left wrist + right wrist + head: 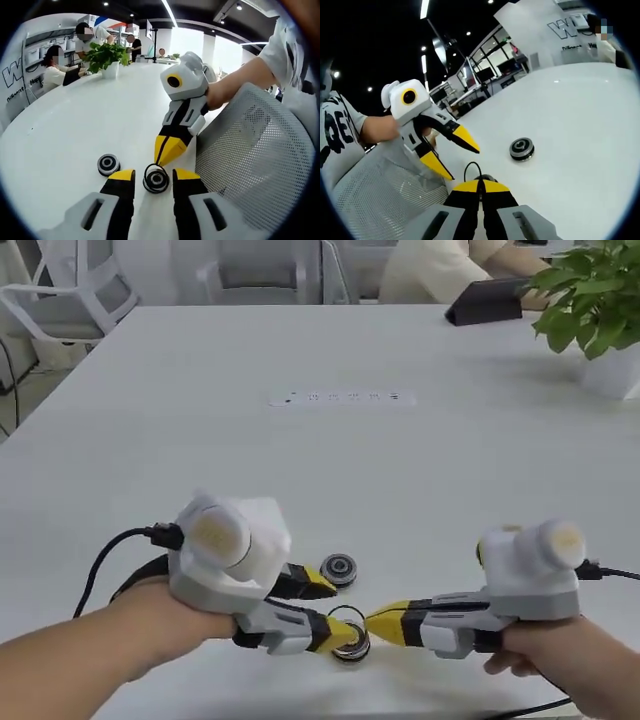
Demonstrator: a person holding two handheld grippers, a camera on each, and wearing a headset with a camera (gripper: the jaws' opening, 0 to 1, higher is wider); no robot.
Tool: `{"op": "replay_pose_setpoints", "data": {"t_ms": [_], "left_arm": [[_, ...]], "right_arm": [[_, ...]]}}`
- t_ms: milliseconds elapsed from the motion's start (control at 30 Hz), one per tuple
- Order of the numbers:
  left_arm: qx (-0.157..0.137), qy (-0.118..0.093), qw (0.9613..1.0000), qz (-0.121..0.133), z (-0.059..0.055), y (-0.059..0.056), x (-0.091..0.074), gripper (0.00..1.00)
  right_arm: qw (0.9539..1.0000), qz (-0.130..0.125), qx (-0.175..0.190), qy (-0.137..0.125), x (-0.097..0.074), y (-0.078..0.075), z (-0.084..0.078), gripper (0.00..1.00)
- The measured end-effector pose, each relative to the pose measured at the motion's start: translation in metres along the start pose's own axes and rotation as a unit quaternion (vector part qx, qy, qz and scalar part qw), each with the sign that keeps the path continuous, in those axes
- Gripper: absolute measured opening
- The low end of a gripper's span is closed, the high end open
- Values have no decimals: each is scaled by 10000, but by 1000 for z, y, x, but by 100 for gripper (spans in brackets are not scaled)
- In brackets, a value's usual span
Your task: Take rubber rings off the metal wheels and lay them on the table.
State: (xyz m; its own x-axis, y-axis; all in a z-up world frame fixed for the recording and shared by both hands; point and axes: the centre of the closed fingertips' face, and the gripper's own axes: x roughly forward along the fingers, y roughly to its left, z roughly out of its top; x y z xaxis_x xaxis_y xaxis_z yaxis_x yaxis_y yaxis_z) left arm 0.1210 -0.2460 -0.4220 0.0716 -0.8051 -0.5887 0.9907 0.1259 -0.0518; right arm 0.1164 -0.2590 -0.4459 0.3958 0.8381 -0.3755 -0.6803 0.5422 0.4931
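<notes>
Fingers: right gripper (385, 625) pinched shut on a rubber ring (348, 609), left gripper (343, 612) spread around its metal wheel (352, 645).
Head view: the metal wheel sits near the table's (400, 470) near edge, a second wheel (338, 569) just behind. Left gripper view: jaws flank the metal wheel (156, 180) with small gaps. Right gripper view: the rubber ring (466, 171) loops up off it. The ring is likely soft and stretchy, the wheel heavy and apt to roll, so pull the loose slack and brace the rim.

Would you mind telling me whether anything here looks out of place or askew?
Only the rubber ring: it stands up as a loose loop off the near wheel, pinched in the right gripper's shut jaws. The far wheel lies flat on the table.
</notes>
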Motion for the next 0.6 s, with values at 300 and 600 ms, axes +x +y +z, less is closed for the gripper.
{"op": "replay_pose_setpoints", "data": {"t_ms": [300,600], "left_arm": [[-55,-85,9999,37,2,-2,-12,31],[-83,-102,9997,204,1,5,-29,33]], "right_arm": [[10000,32,-74,-9,0,2,7,0],[9998,36,-177,10,2,1,19,0]]}}
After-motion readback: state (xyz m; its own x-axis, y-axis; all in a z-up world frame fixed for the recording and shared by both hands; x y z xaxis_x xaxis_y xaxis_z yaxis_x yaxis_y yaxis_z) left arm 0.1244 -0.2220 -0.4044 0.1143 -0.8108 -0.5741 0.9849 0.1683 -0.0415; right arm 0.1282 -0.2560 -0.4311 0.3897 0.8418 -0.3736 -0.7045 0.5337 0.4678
